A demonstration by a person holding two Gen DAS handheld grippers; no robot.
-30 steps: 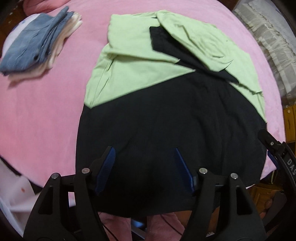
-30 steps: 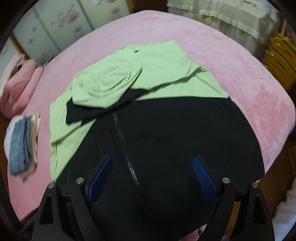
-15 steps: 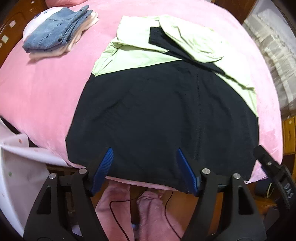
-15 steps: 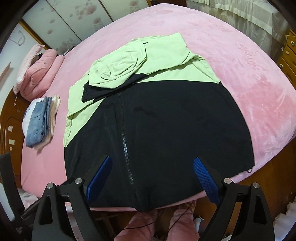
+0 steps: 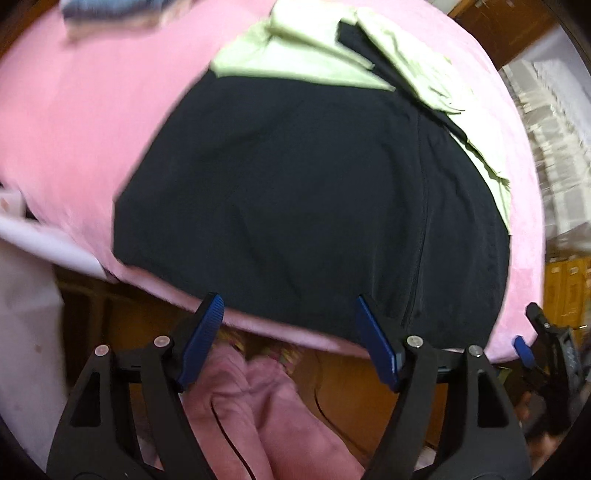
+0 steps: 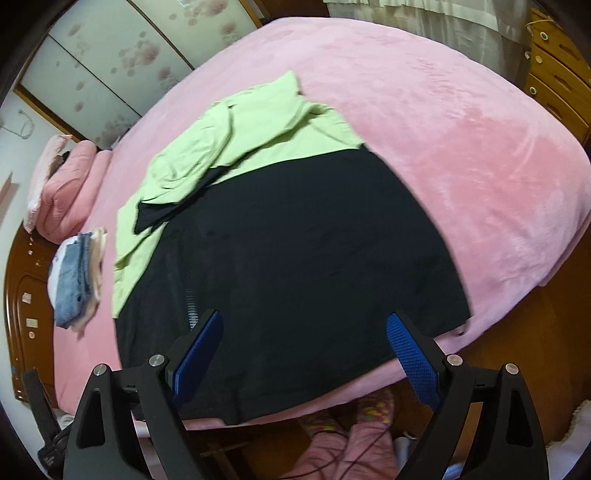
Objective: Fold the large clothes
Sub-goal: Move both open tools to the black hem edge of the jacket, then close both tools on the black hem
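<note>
A black and light-green zip jacket (image 5: pixel 314 206) (image 6: pixel 295 251) lies spread flat on the pink bed (image 5: pixel 92 122) (image 6: pixel 461 147). Its black lower part is towards me. Its green hood and shoulders lie at the far end, with the sleeves folded in. My left gripper (image 5: pixel 288 306) hovers open over the hem at the bed's near edge, with nothing between its blue pads. My right gripper (image 6: pixel 304 321) is also open and empty above the hem, to the right of the zip (image 6: pixel 190 299). The hem sits just back from the bed's near edge.
A stack of folded clothes (image 6: pixel 79 273) (image 5: pixel 110 11) sits on the bed left of the jacket. Pink pillows (image 6: pixel 62 184) lie by the wooden headboard (image 6: pixel 22 295). A wooden chest of drawers (image 6: pixel 554 74) stands far right. A person's legs in pink trousers (image 5: pixel 240 406) are below the grippers.
Both grippers have drawn back from over the jacket to the bed's near edge, so the floor and legs now show. The jacket has not moved. The left jaws stand slightly wider.
</note>
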